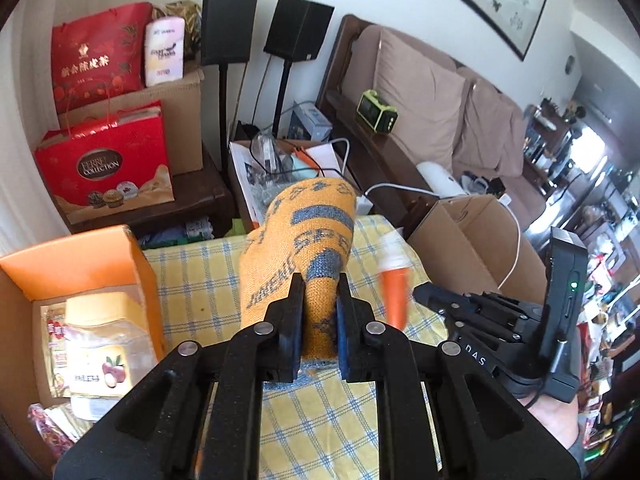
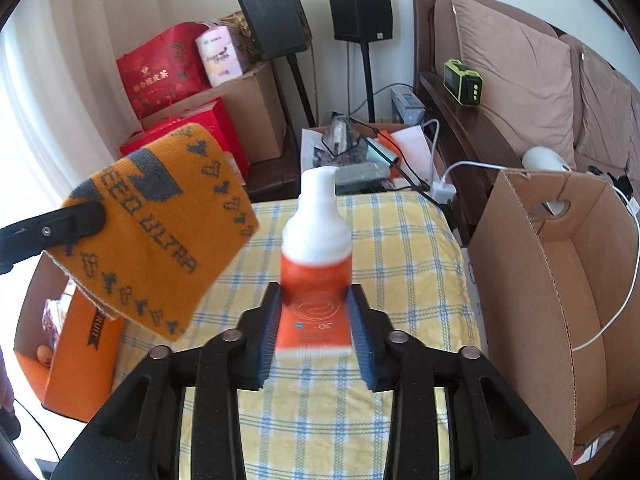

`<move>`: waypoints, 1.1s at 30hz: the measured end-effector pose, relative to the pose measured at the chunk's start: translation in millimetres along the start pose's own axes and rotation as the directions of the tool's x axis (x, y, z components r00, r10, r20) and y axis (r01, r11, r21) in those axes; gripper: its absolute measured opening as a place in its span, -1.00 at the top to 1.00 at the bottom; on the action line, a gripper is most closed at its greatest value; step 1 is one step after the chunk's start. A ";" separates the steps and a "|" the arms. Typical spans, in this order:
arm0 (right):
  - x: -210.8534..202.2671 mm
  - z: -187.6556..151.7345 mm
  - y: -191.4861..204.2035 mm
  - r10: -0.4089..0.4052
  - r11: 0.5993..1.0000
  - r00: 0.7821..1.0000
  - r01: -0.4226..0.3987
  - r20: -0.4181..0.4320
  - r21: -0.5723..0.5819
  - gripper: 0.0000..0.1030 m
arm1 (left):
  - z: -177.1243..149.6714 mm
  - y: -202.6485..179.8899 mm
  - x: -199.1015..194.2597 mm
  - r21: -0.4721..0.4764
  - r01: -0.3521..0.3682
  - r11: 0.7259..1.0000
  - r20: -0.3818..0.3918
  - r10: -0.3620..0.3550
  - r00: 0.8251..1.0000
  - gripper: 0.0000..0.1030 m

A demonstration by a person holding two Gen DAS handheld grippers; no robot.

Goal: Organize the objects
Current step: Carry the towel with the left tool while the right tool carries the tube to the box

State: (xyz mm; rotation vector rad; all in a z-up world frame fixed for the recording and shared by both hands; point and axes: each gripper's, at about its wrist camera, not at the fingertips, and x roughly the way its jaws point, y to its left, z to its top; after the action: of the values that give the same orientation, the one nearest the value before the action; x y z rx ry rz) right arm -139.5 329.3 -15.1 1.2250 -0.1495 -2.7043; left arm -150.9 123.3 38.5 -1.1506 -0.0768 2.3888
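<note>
Left gripper [image 1: 318,320], low centre of the left wrist view, has its jaws pinched on the sock [image 1: 298,256], an orange knit with grey lettering and a border of small grey hearts, held above the yellow checked cloth [image 1: 192,280]. I judge the sock light, soft and floppy: it sags from wherever I pinch it, so a hold near its middle fold should keep the ends from trailing.

Right gripper [image 2: 314,322], low centre of the right wrist view, is clamped on the bottle [image 2: 316,256], orange below and white toward its pump top, held upright over the cloth. It looks like smooth, stiff plastic, light to moderate in weight and probably slick; the flat orange body between my pads seems the safest place to hold, since the narrow white neck could twist loose.

An orange box [image 1: 76,268] stands at the lower left of the left wrist view, and an open carton [image 2: 556,280] at the right edge of the right wrist view.
</note>
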 end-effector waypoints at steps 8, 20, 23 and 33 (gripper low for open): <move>2.9 7.7 21.6 -0.004 1.000 0.999 0.003 -0.037 -0.020 0.86 | -1.9 15.5 -25.8 -0.001 -0.033 0.999 0.018 0.033 0.999 0.76; 66.1 -4.4 15.5 -0.081 0.997 0.985 0.081 -0.153 -0.006 0.26 | -5.0 27.9 -9.4 -0.028 -0.031 0.999 0.005 0.031 0.999 0.76; 78.6 -5.9 14.9 -0.082 0.997 0.982 0.083 -0.168 0.001 0.23 | -7.9 26.8 3.6 -0.032 -0.033 0.999 -0.009 0.033 0.999 0.76; 100.0 -7.9 10.6 -0.083 0.996 0.978 0.088 -0.190 0.015 0.12 | -20.7 22.5 37.0 -0.044 -0.038 0.998 -0.054 0.036 0.998 0.76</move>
State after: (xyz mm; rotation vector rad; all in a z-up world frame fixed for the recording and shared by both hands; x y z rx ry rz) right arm -197.2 299.4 -92.2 1.5207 -0.1056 -2.6437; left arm -164.0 116.8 -7.2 -1.2460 -0.0928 2.3984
